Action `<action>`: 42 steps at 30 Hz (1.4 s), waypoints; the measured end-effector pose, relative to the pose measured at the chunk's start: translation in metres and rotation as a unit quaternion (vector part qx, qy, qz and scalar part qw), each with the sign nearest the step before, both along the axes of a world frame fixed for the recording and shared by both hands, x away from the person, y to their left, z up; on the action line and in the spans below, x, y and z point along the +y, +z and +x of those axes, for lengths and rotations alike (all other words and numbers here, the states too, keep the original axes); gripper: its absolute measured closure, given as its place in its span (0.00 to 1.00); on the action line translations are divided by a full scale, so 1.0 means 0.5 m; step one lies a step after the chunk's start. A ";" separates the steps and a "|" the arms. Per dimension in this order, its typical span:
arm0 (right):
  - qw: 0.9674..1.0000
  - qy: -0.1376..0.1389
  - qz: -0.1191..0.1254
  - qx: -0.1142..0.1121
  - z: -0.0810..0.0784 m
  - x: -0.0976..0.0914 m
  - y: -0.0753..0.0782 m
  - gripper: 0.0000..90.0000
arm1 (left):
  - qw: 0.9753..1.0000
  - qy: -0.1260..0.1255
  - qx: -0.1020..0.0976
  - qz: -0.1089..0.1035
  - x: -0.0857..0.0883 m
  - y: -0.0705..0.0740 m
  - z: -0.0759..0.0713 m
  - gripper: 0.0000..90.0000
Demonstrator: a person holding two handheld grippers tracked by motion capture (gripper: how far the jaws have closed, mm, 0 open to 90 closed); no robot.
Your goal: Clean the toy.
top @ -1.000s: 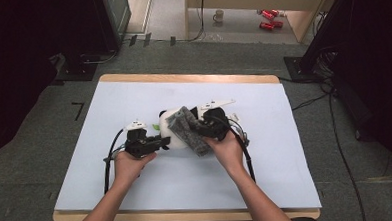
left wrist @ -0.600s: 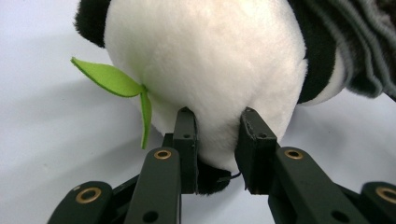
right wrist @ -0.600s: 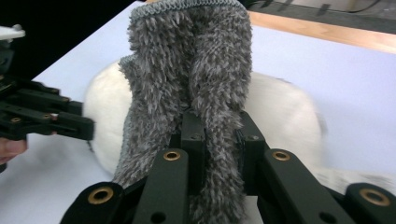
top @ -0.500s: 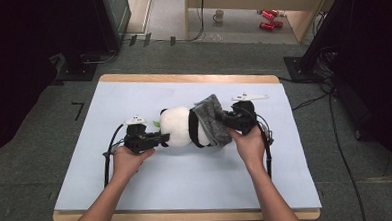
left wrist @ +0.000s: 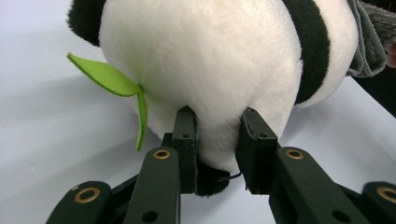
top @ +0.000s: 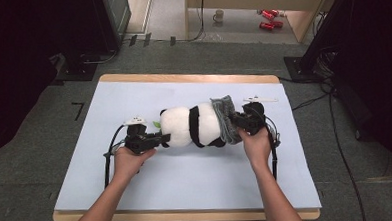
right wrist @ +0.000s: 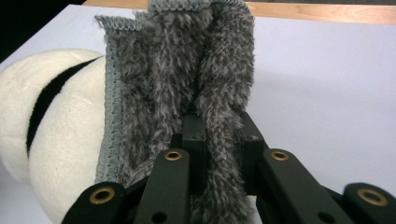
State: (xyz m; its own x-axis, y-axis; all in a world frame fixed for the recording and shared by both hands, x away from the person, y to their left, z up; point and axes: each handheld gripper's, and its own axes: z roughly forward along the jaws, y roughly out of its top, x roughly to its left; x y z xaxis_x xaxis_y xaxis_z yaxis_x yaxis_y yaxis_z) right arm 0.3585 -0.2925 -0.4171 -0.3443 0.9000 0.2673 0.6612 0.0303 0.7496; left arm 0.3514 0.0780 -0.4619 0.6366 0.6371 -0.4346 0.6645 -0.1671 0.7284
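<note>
Plush panda toy [top: 192,125] lies on its side near the middle of the pale blue surface [top: 187,186], white body with black bands, head end toward my left. Grey fuzzy cloth [top: 224,119] is bunched over its right end, stitched edge against the white fur; in the right gripper view [right wrist: 187,79] it stands up in folds. Small green felt leaf [left wrist: 109,81] sticks out of the toy at the head end.

My left gripper [top: 161,139] has its fingers [left wrist: 185,140] pinching a bulge of white fur at the toy's head end, fur squeezed between both pads. My right gripper [top: 234,121] has its fingers [right wrist: 194,140] clamped tight on a fold of the grey cloth, pile spilling out on both sides.

Both hands sit on the surface side nearest me, forearms coming in from the bottom. Wooden edge [top: 187,78] runs along the far side. Beyond it, grey carpeted floor [top: 40,137], a mug [top: 219,15] and red cans [top: 266,20] farther off.
</note>
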 end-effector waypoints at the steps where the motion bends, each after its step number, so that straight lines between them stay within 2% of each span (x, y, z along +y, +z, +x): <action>1: 1.000 0.000 -0.003 -0.001 0.000 0.001 -0.001 0.88 | 1.000 0.000 0.001 -0.001 0.000 0.000 0.000 0.79; 6: 0.999 -0.007 -0.026 0.017 0.004 -0.004 -0.016 0.88 | 1.000 0.001 0.002 0.001 -0.001 -0.001 0.001 0.79; 8: 0.998 -0.010 -0.042 0.038 0.007 -0.005 -0.030 0.88 | 1.000 0.002 0.003 0.007 -0.001 -0.002 0.001 0.79; 9: 0.997 -0.009 -0.048 0.055 0.009 -0.003 -0.042 0.88 | 1.000 0.001 0.003 0.008 0.000 -0.002 0.001 0.78; 11: 0.996 -0.004 -0.055 0.071 0.012 0.002 -0.056 0.88 | 1.000 0.002 0.005 0.009 0.000 -0.002 0.002 0.78; 15: 0.994 -0.002 -0.054 0.091 0.014 0.007 -0.070 0.88 | 1.000 0.000 0.007 0.010 0.001 -0.002 0.003 0.78; 18: 0.994 -0.007 -0.049 0.094 0.013 -0.008 -0.067 0.88 | 1.000 -0.001 0.007 0.009 0.001 -0.001 0.004 0.78; 24: 0.997 -0.035 -0.025 0.067 0.001 -0.054 -0.034 0.88 | 1.000 -0.001 0.008 0.009 -0.001 0.001 0.005 0.78; 29: 0.999 -0.043 -0.006 0.033 -0.011 -0.076 0.007 0.88 | 1.000 0.000 0.007 0.008 -0.002 0.000 0.004 0.78; 37: 1.000 -0.026 -0.001 -0.009 -0.026 -0.066 0.074 0.88 | 1.000 0.001 0.004 0.009 -0.002 -0.002 0.002 0.78; 42: 1.000 0.002 0.007 -0.025 -0.032 -0.043 0.117 0.88 | 1.000 0.003 0.001 0.009 -0.003 -0.002 -0.001 0.78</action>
